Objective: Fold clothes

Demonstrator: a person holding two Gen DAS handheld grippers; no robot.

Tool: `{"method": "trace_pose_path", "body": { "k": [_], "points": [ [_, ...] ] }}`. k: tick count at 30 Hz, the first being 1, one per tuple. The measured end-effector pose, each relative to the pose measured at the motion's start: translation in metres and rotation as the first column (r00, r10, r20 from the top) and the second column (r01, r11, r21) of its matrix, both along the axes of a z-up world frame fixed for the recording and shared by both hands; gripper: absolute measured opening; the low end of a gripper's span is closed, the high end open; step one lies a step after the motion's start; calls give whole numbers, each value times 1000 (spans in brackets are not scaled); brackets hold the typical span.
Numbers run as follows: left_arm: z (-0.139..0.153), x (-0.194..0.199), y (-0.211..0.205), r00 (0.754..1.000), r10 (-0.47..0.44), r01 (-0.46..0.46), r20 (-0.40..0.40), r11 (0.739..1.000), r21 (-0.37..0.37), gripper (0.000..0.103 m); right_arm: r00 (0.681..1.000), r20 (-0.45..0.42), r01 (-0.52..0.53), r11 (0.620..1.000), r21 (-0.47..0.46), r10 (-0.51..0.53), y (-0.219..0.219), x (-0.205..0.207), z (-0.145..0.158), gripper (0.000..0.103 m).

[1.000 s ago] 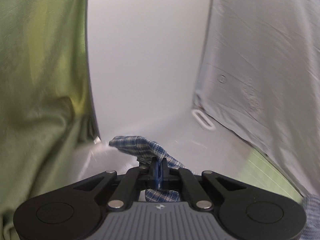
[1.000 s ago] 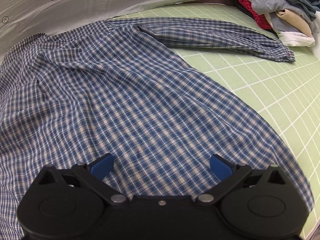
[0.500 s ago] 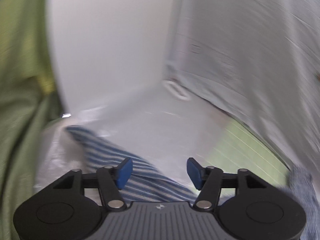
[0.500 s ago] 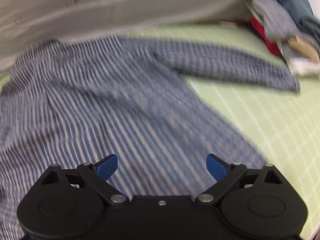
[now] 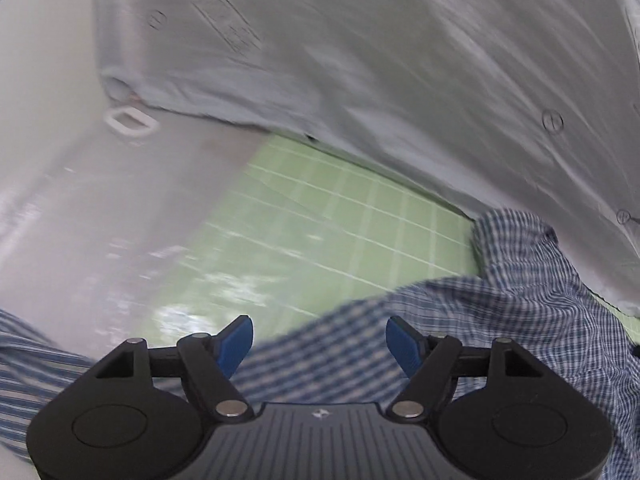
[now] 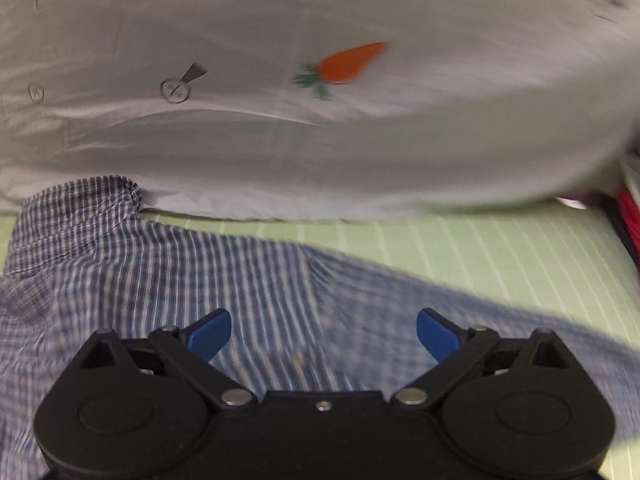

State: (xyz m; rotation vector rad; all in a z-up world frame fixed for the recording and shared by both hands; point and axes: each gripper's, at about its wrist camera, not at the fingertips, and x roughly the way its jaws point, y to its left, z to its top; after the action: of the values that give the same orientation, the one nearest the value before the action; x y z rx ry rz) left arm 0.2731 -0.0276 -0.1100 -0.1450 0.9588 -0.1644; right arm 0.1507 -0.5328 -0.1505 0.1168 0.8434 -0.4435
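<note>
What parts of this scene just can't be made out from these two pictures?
- Plaid shirt, right wrist view: its near part hidden behind the gripper body; checks smeared by motion blur.
- Clothes pile, right wrist view: cut off by the right edge.
- White loop, left wrist view: too small and blurred to identify.

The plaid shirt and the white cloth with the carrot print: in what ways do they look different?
The plaid shirt has a blue-and-white check all over; the white cloth is nearly plain, with one orange carrot and small circle marks. The plaid shirt lies spread on the green grid mat; the white cloth rises behind it like a backdrop. Both are thin, wrinkled fabric, and neither is held.
</note>
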Motion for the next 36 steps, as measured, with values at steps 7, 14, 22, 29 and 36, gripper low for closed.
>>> {"method": "trace_pose_path", "body": {
  "k": [7,14,22,29,36],
  "points": [
    [-23,15,-33,998,-17,16,-60,1000,-7,74,970,-27,-243,970,-20,243,1,73,-25,98],
    [-38,24,-63,995,-62,63,-76,998,14,74,920,-26,-390,921,13,390,5,88,-36,56],
    [-26,33,-88,997,-66,64,-42,996,-60,74,943,-26,-331,943,-29,331,-14,88,-33,0],
    [-20,23,-97,995,-100,99,-14,994,-48,74,997,-50,-55,994,-89,51,-80,65,-33,1],
    [-15,-8,-81,995,-88,86,-48,996,-38,74,998,34,48,989,-138,-44,-74,4,-4,61]
  ]
}}
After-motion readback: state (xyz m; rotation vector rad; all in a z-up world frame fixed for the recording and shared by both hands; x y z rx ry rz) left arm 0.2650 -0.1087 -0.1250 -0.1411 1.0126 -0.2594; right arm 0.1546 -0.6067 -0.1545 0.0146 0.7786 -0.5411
